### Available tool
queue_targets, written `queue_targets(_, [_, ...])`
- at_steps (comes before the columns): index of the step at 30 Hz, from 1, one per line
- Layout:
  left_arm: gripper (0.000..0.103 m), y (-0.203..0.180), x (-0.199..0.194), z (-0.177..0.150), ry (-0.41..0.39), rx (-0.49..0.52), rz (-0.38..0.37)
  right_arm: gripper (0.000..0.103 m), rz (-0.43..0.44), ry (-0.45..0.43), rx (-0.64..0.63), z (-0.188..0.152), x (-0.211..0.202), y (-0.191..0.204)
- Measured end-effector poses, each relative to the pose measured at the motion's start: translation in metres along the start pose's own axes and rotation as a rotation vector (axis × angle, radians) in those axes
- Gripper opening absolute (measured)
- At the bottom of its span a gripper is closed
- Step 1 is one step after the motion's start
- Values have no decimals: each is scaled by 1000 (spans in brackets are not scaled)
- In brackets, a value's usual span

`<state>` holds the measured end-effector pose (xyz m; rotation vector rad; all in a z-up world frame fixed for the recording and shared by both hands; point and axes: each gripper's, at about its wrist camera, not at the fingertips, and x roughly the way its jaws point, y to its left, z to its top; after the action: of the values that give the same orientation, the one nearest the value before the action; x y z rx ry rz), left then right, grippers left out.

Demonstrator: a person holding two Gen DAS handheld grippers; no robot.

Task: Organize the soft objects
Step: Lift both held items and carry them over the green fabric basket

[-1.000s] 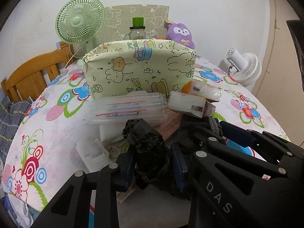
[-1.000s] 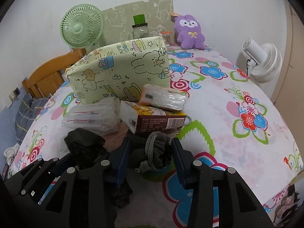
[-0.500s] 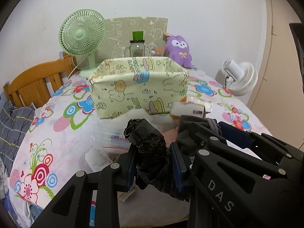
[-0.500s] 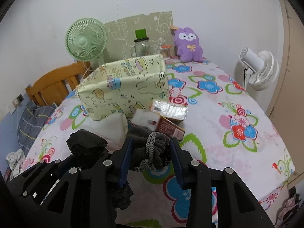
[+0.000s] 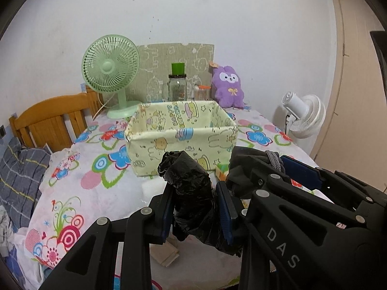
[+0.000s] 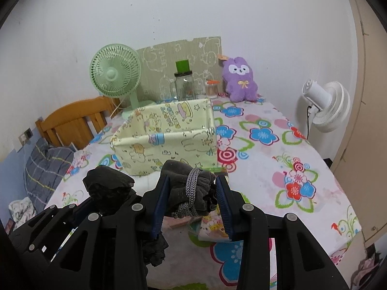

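Note:
My left gripper (image 5: 194, 207) is shut on a crumpled black plastic bag (image 5: 191, 186), held above the table's near edge. My right gripper (image 6: 192, 200) is shut on a dark grey cloth bundle (image 6: 188, 188) tied with a grey cord. The bag also shows at the left of the right wrist view (image 6: 108, 186), and the bundle at the right of the left wrist view (image 5: 244, 169). A pale yellow cartoon-print fabric box (image 5: 181, 140) stands open-topped on the floral table just beyond both grippers; it also shows in the right wrist view (image 6: 167, 140), and its inside looks empty.
A green desk fan (image 5: 111, 72), a glass jar with a green lid (image 5: 178, 84) and a purple plush rabbit (image 5: 228, 87) stand at the back by the wall. A white fan (image 5: 302, 113) stands right. A wooden chair (image 5: 53, 120) is left. Packets lie under the grippers.
Both grippers have risen and pulled back with their loads. The fabric box now shows from above with its open top visible, and the packets in front of it have dropped mostly out of sight.

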<state>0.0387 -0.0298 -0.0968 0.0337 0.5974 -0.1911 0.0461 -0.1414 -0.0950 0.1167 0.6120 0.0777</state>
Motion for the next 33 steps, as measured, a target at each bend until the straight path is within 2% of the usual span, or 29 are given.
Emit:
queue_targets(7, [33, 1, -12, 19, -50, -5, 2, 43, 2, -48, -12, 20, -13, 5])
queue_targets(20, [33, 4, -18, 43, -94, -7, 34, 43, -9, -96, 8, 45, -20, 7])
queue_targets(33, [34, 12, -5, 65, -110, -27, 50, 43, 4, -108, -10, 70, -3, 11])
